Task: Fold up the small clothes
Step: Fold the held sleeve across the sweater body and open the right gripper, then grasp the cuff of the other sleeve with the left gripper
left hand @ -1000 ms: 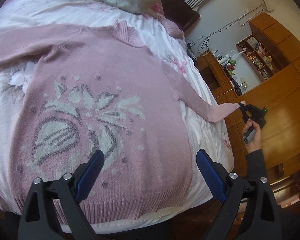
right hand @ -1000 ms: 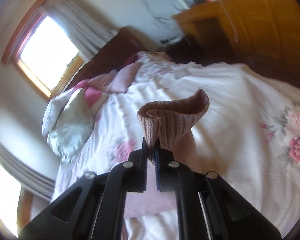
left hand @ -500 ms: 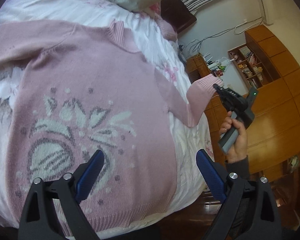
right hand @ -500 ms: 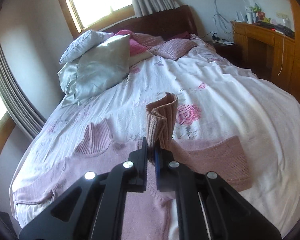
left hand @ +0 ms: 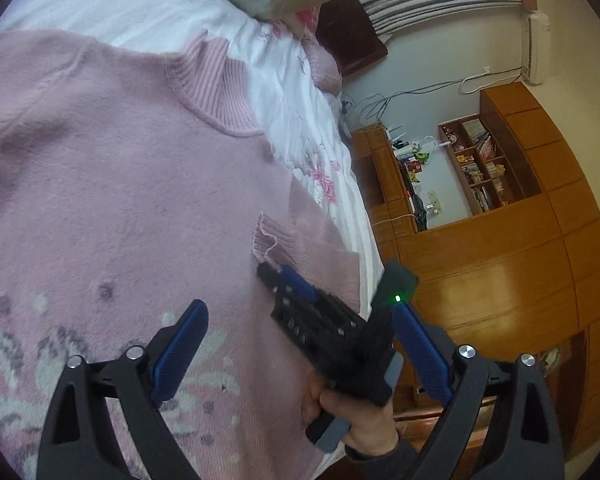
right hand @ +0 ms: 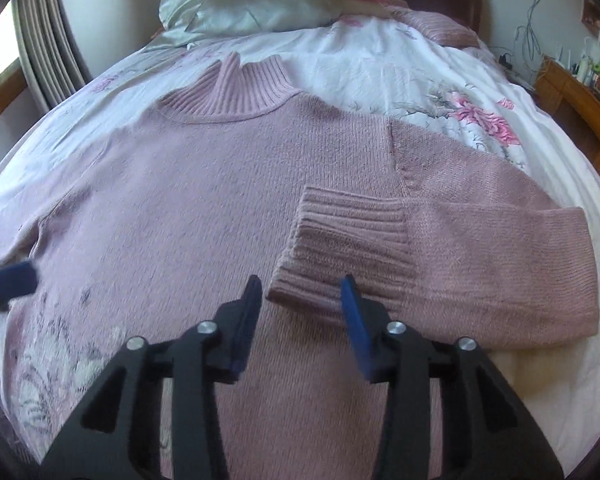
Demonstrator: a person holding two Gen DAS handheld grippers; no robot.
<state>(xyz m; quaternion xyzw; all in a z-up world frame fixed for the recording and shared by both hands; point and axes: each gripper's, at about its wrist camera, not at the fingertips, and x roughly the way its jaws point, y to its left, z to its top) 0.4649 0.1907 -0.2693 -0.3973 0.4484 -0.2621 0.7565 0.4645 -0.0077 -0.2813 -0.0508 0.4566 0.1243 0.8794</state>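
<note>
Gaping empty, both tongs, left [left hand: 300,340] and right [right hand: 300,292], hover over sweater [right hand: 180,208], hem cropped.

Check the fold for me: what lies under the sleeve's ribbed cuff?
The ribbed cuff rests on the pink sweater chest, the sleeve folded across. The right gripper is open just before it. Whatever the sleeve covers underneath is hidden.

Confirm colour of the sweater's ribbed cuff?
Dusty pink, same as the sweater; the cuff shows best in the right wrist view.
</note>
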